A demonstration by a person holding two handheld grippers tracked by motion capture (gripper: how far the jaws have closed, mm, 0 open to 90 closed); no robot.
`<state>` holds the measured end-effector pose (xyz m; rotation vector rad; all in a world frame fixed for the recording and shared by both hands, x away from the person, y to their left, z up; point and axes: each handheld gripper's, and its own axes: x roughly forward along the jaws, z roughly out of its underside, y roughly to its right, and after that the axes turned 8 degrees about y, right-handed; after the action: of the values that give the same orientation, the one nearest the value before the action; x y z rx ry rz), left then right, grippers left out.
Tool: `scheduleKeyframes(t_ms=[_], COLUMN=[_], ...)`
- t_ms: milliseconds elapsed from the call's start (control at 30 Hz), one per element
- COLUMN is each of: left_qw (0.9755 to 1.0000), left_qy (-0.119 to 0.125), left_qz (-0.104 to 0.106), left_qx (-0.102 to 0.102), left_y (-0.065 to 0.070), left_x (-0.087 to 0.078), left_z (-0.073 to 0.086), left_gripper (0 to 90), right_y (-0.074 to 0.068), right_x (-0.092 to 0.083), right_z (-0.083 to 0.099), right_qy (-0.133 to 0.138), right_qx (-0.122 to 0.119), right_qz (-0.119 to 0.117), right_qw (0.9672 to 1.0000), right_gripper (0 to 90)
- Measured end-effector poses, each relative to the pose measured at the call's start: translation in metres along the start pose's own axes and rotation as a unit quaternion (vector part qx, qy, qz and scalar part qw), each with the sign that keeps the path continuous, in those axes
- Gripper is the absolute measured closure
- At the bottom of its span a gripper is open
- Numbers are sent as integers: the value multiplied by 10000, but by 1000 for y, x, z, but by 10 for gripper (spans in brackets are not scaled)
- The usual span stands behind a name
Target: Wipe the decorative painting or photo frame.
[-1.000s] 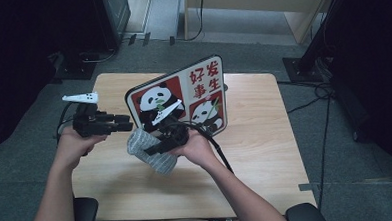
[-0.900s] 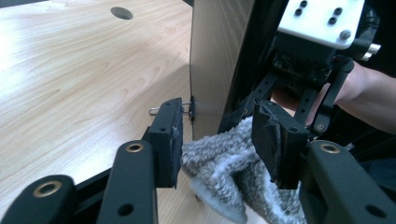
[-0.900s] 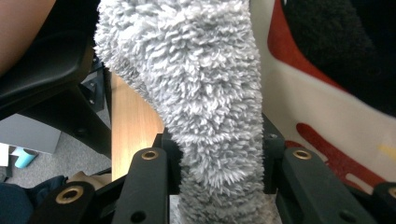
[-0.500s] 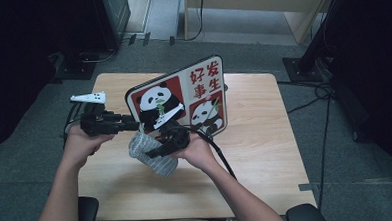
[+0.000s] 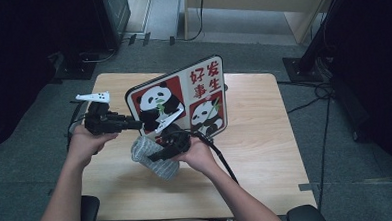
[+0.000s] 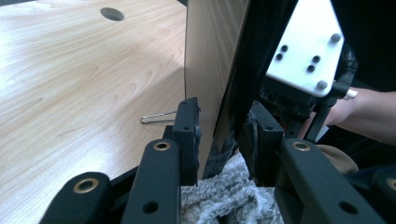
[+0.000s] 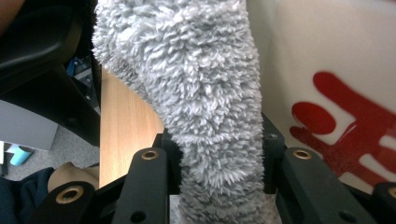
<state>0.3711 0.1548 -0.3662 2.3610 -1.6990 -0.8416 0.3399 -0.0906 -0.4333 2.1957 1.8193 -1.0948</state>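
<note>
Wooden table [image 5: 266,152], pale grain, on grey carpet; dark equipment and cables around the edges.

Item 1: panda board [image 5: 193,98]. Rigid panel with red panels, pandas and red characters, standing tilted on the table. In the left gripper view its edge [image 6: 233,79] rises straight up between that gripper's jaws, plain brown back to one side, dark face to the other.

Item 2: grey cloth [image 5: 153,157]. Fluffy, rolled or bunched, low against the board's front. In the right gripper view it [image 7: 205,93] runs up from between the jaws, the printed face just beside it.

Item 3: left gripper [image 5: 134,124]. Jaws narrow and have just been closing, with the board's edge between them. One pad [image 6: 189,135] sits just beside the brown back; a thin gap seems to remain, so firm contact cannot be confirmed. A tuft of cloth lies below, at the jaw roots.

Item 4: right gripper [image 5: 158,154]. Jaws narrow, pinching the cloth on both sides.

Item 5: wire clip [image 6: 159,117]. Lies on the table beyond the left jaw, clear of the board.

Change since a second ago: left gripper came in from beside the board to its near edge; right gripper and cloth sit much as before.

Reading: board is probably being steadied so the cloth can wipe its face. Wiping looks about to start, once the left grip is sure.
</note>
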Motion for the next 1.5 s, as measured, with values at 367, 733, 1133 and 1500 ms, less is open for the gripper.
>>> scheduleKeyframes(t_ms=[367, 733, 1133, 1500], left_qw=[10000, 9999, 9999, 9999], left_qy=[-38, -87, -105, -104], left_qz=[67, 60, 60, 69], left_qx=[8, 34, 31, -6], left_y=[-1, -1, -1, -1], left_x=[2, 1, 1, 1], left_z=[0, 0, 0, 0], left_gripper=[763, 771, 774, 770], right_y=[4, 10, 19, 17], right_x=[6, 9, 1, -18], right_z=[13, 28, 41, 33], right_qy=[-78, -135, -247, -220], right_qx=[73, -10, -86, -214], right_qz=[-17, -38, 196, 444], right_qw=[9999, 9999, 9995, 9985], right_gripper=[667, 685, 689, 689])
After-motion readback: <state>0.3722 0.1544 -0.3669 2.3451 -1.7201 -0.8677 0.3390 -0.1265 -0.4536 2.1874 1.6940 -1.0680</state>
